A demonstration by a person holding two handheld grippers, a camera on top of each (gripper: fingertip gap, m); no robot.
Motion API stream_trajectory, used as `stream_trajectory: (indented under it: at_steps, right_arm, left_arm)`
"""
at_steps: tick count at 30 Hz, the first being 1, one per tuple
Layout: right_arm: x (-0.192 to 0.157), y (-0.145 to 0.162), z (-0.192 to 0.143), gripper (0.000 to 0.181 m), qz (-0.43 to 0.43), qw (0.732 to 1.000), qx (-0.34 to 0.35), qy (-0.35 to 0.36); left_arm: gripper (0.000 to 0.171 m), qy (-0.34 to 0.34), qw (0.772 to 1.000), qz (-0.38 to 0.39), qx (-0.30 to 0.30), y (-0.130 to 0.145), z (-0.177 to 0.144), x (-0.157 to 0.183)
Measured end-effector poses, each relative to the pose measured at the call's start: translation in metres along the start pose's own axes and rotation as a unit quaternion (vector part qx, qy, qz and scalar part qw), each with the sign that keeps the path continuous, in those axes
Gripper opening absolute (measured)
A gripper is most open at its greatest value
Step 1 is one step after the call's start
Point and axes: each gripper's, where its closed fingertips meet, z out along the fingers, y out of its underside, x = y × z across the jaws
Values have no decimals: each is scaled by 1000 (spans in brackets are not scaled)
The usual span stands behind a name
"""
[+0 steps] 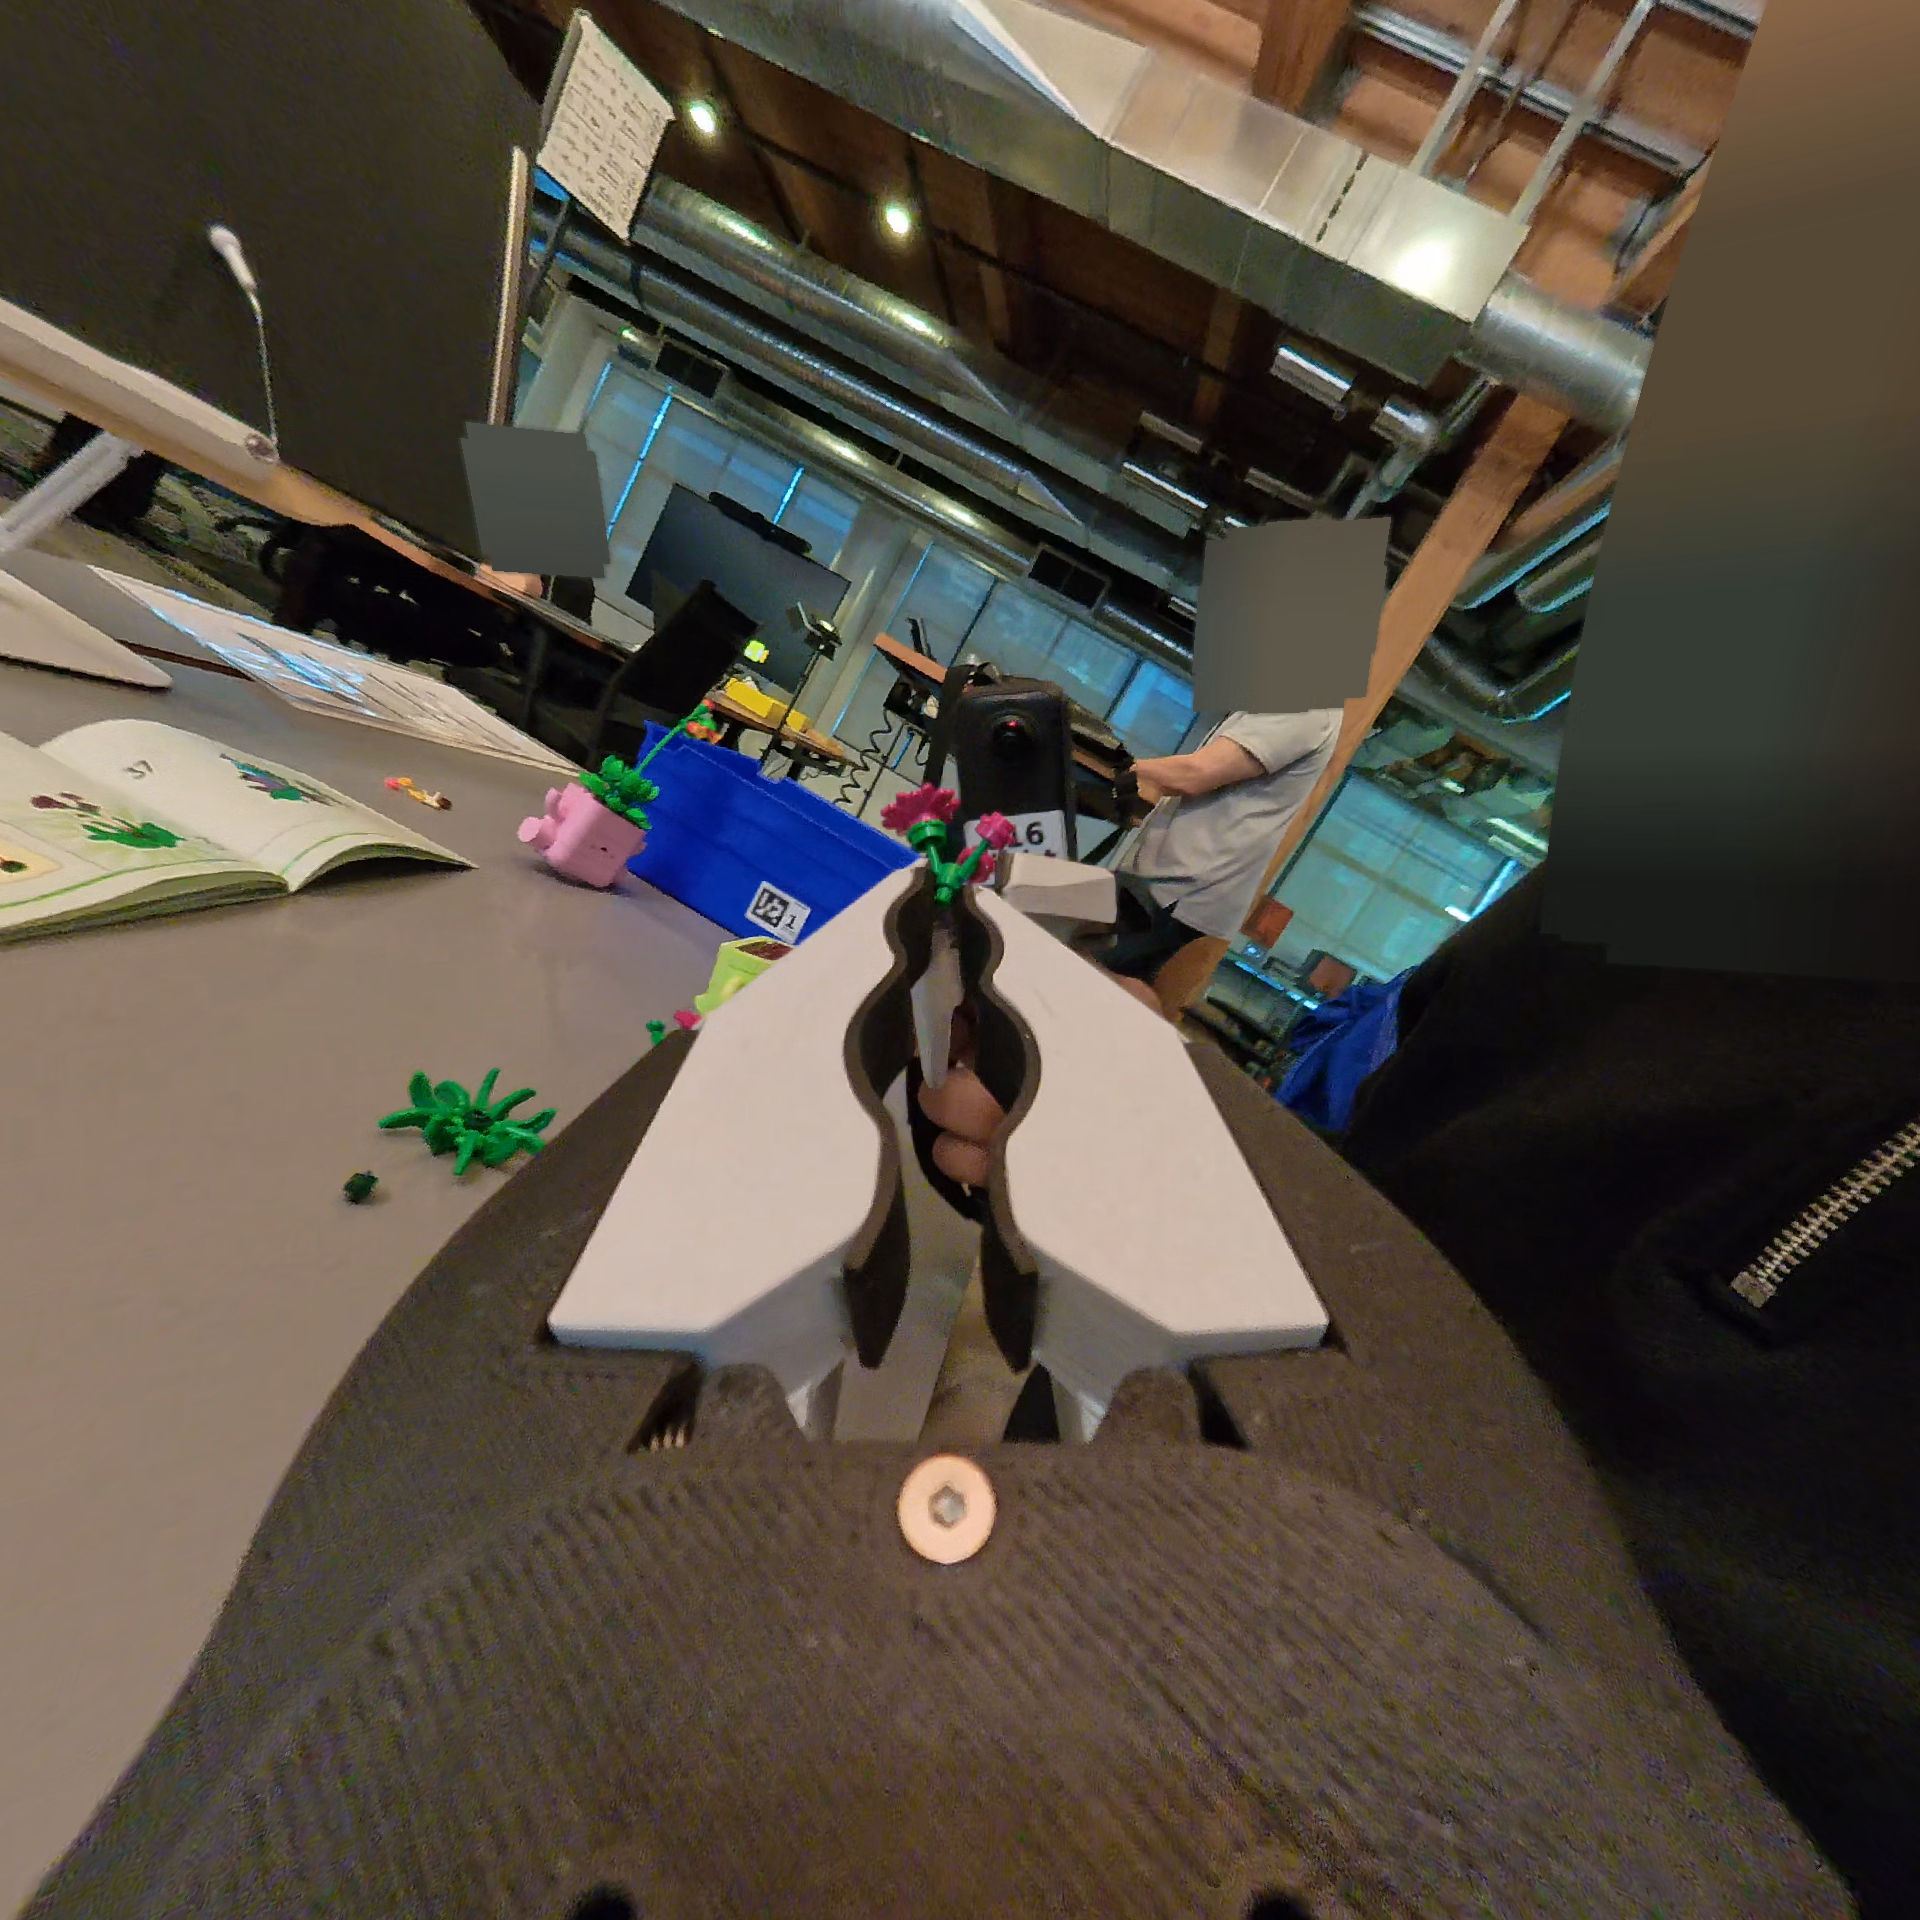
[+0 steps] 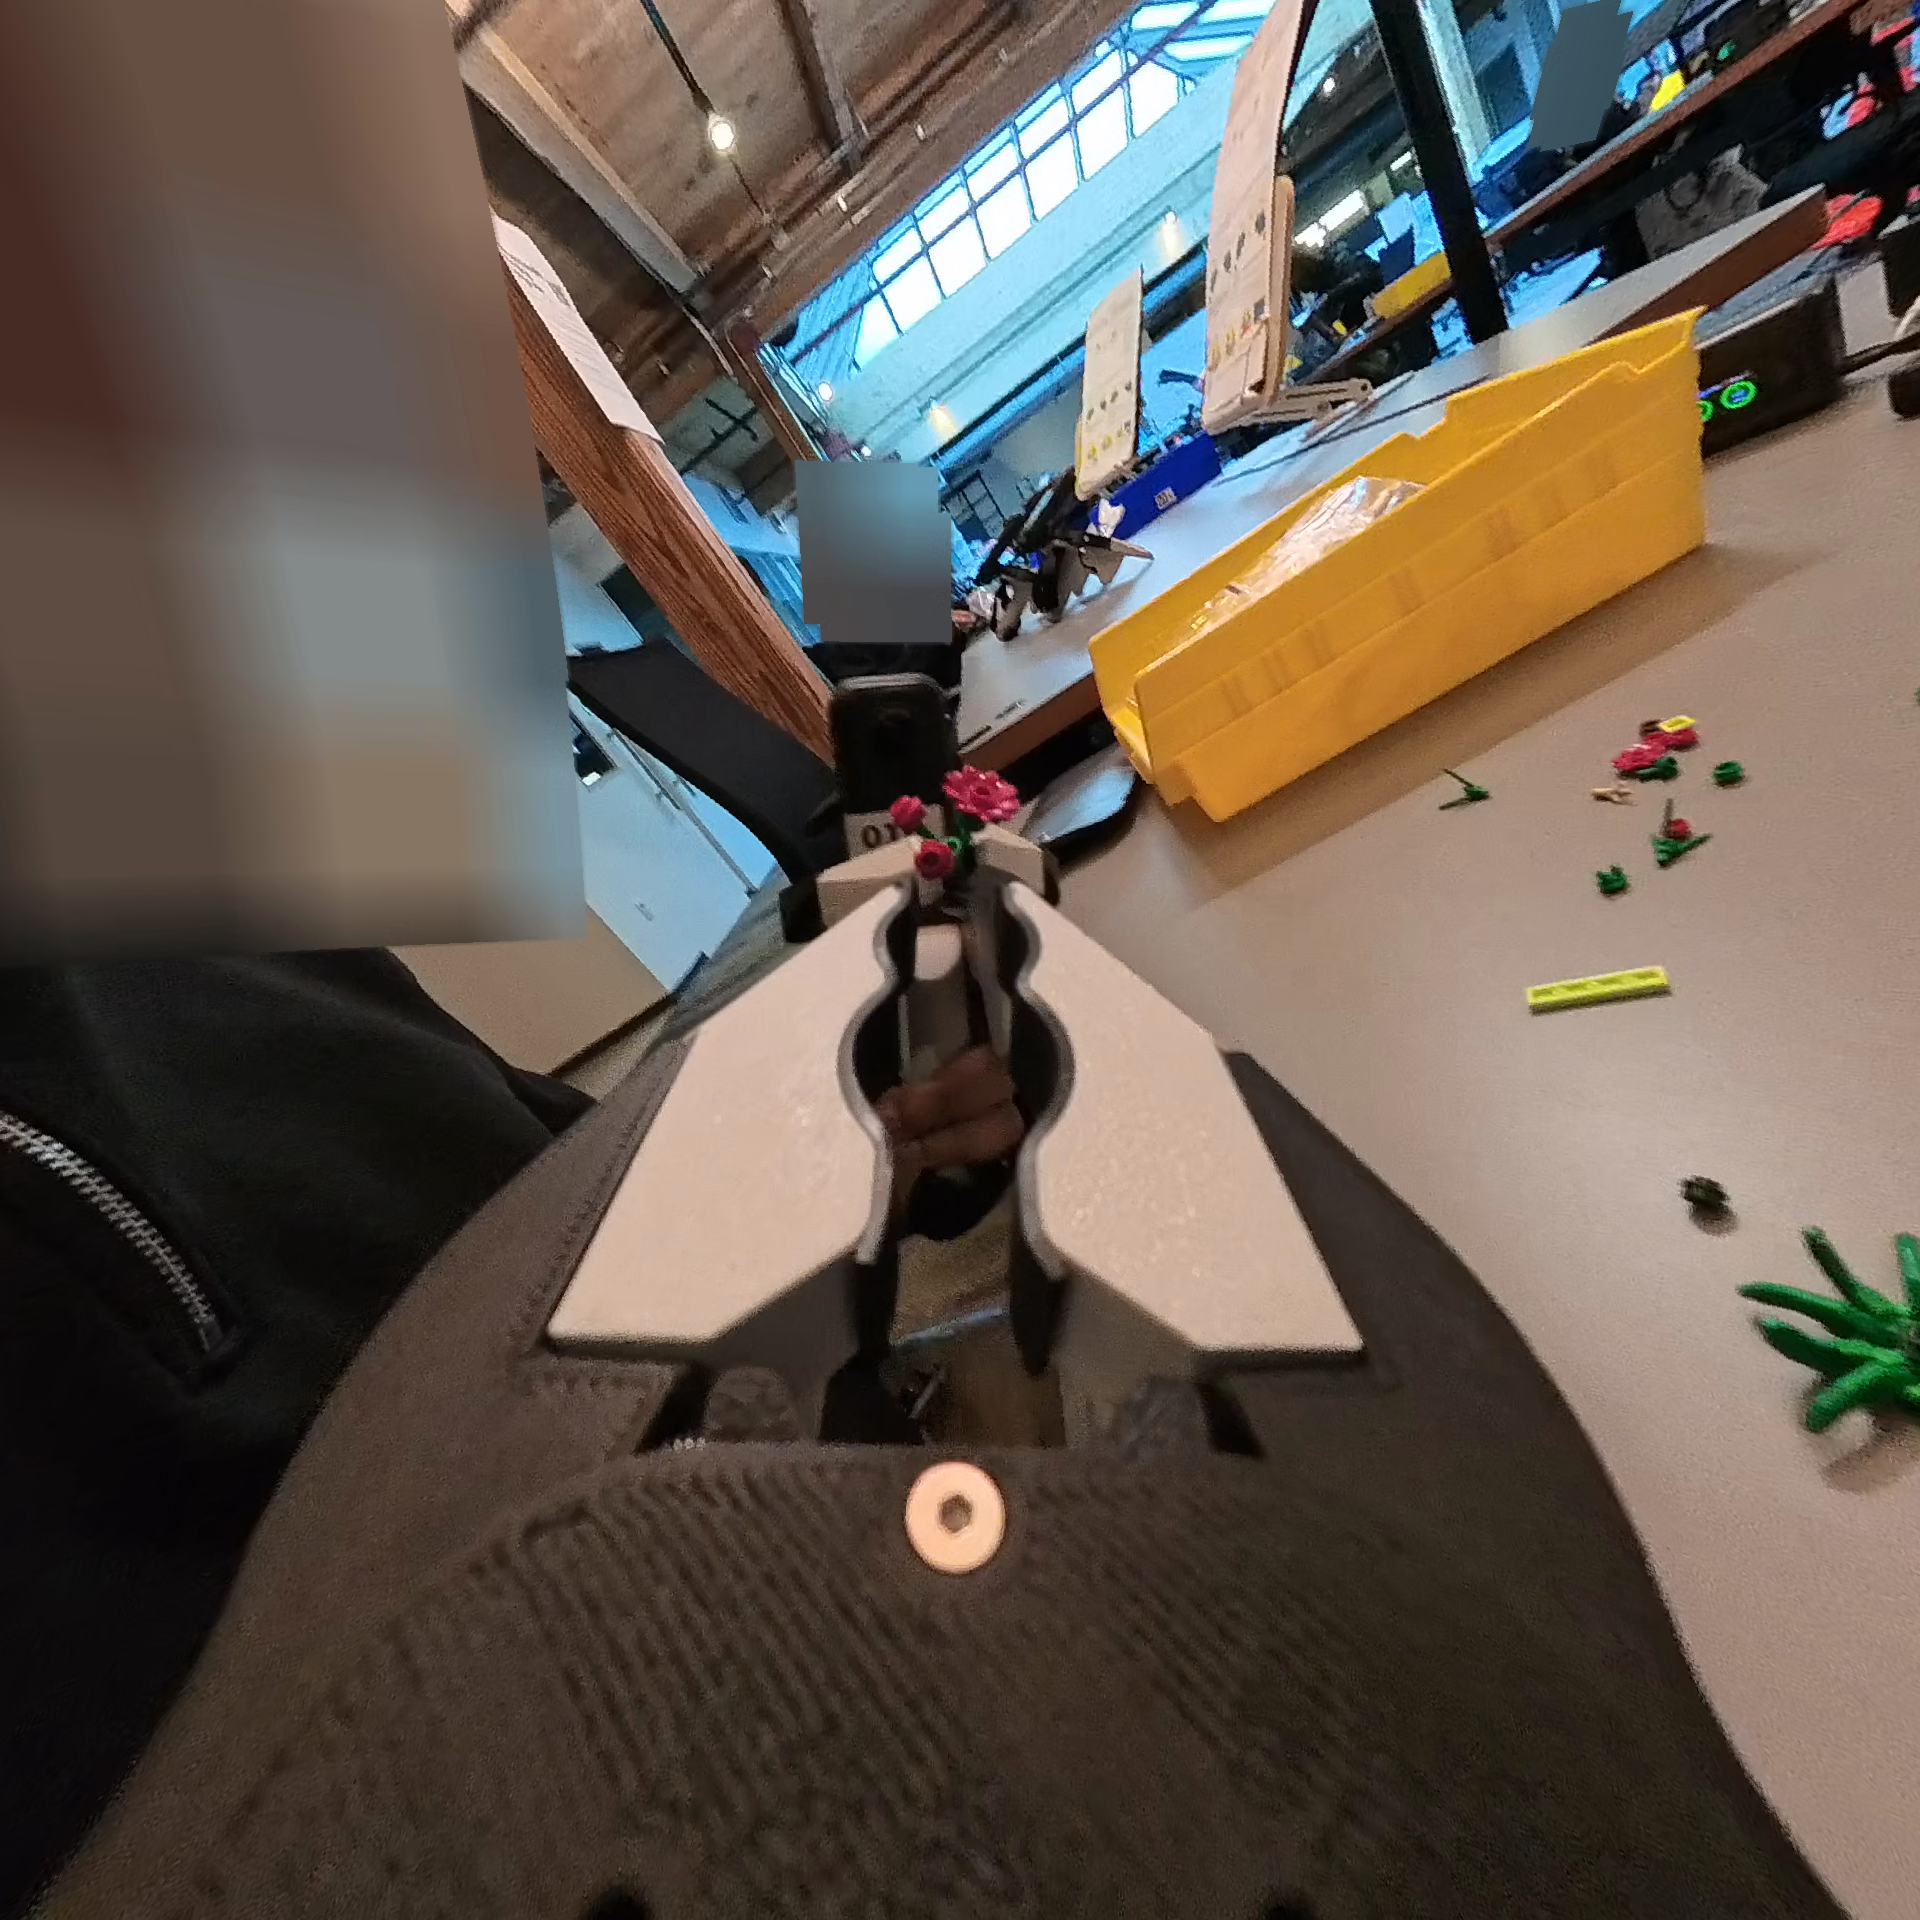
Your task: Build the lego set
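Observation:
A small flower sprig with magenta blooms and a green stem is held in the air between both grippers, which face each other tip to tip. My left gripper is shut on its stem. My right gripper is shut on the same sprig from the other side. The right gripper's grey fingers show just behind the sprig in the left wrist view. A pink pot with a green plant lies tipped on the grey table. A lime pot stands near the left gripper.
An open instruction booklet, a blue bin and a green leafy piece are to the left. A yellow bin, a lime flat plate and loose flower pieces lie to the right. A person's dark zipped jacket is close by. My two grippers' fingertips are within a few centimetres of each other. It is some 15 centimetres from my right tips to the green leafy piece.

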Motion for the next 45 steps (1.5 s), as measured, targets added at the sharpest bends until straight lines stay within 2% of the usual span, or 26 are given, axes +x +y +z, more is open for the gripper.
stream_trajectory:
  at_steps: [7,13,18,32,39,40,42,45]
  right_arm:
    - [13,-9,-27,23,-105,991,-49,62]
    - [-3,1,-35,36,-207,961,-178,32]
    - [-9,19,-38,30,-223,943,-248,-5]
    - [-5,39,-37,12,-262,921,-288,15]
    - [-3,36,-35,12,-287,915,-280,37]
    - [-1,36,-36,11,-288,915,-279,44]
    - [6,33,-39,11,-286,914,-279,67]
    - [29,35,-52,11,-260,909,-302,124]
  left_arm:
    - [1,-24,996,65,-61,11,-1,-3]
    - [1,-1,978,146,-152,38,6,11]
    - [1,29,971,147,-187,54,11,19]
    - [1,34,966,146,-212,66,13,19]
    - [2,27,967,148,-204,64,14,17]
    - [5,18,968,150,-202,64,15,14]
    - [26,-4,968,153,-201,62,14,7]
    - [35,-43,968,150,-197,55,9,-8]
